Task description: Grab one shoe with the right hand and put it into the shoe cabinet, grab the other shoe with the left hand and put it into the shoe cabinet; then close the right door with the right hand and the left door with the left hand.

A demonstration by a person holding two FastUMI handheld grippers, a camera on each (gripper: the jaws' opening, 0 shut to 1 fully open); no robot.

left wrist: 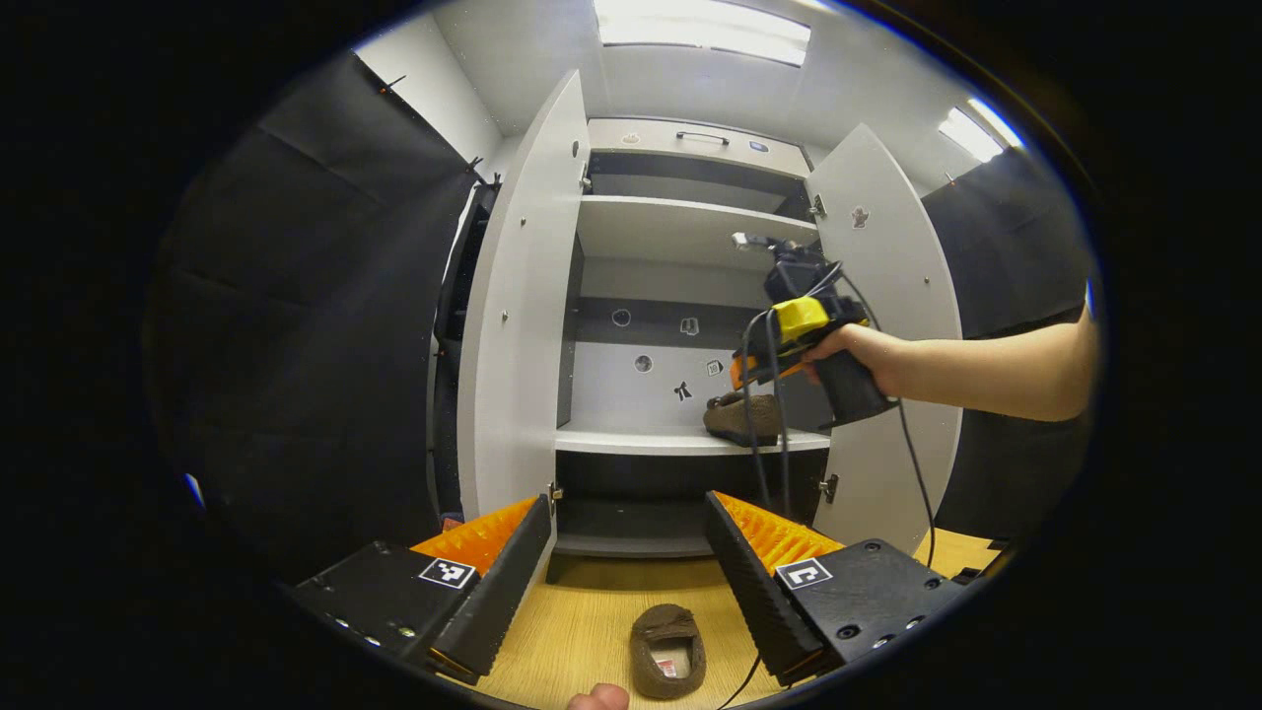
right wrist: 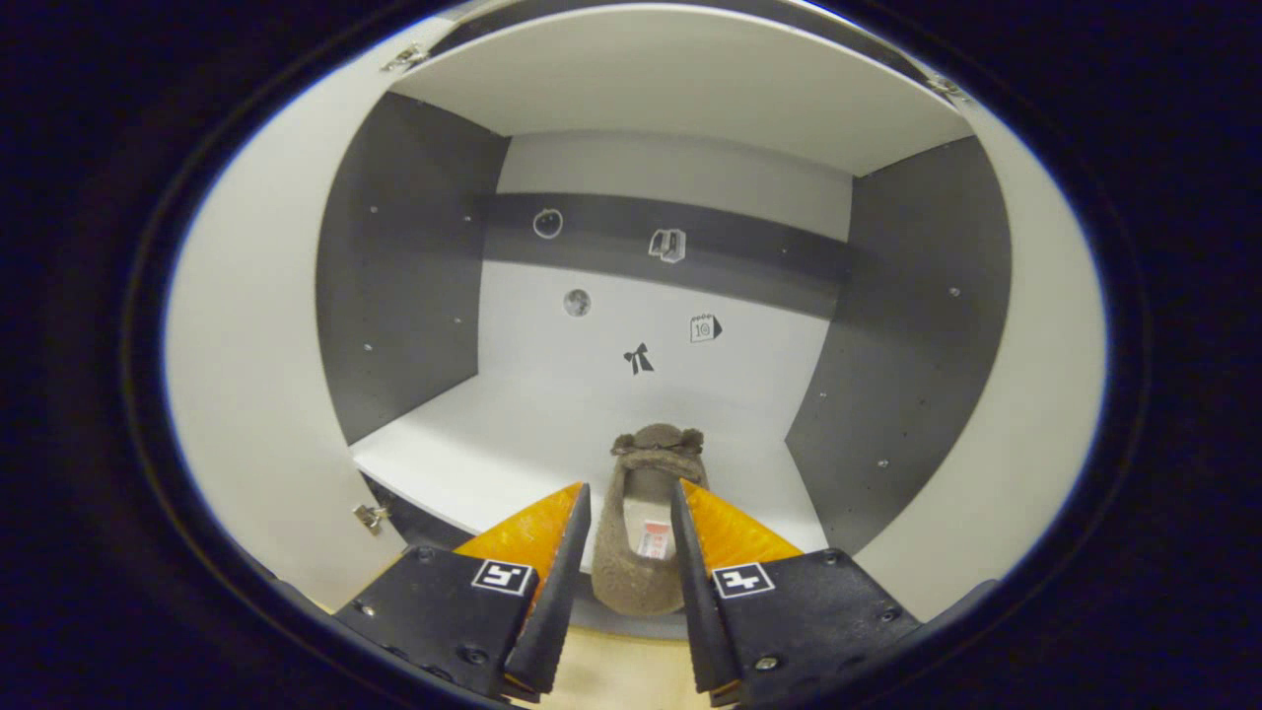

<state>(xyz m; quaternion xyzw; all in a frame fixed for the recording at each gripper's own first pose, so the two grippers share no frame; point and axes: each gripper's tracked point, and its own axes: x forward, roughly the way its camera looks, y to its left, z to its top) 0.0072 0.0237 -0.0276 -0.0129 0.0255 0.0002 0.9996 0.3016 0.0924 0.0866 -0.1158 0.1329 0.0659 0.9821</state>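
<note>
Left gripper [left wrist: 626,552]: fingers wide apart, nothing between them, held above a wooden table [left wrist: 582,631]. The second shoe [left wrist: 668,651] lies on the table just below and between the fingertips, opening up, untouched. A fingertip [left wrist: 597,698] of the person shows at the bottom edge.

Ahead of the left gripper stands the shoe cabinet [left wrist: 680,296] with the left door [left wrist: 518,316] and right door [left wrist: 887,325] both swung open.

Right gripper [right wrist: 626,532]: fingers closely flank the first shoe [right wrist: 646,523], which lies on the white shelf [right wrist: 493,454], heel end over the front edge, toe toward the back panel. Whether both fingers press on it cannot be told. In the left gripper view, a hand [left wrist: 858,350] holds this gripper at shelf height, over the shoe.
</note>
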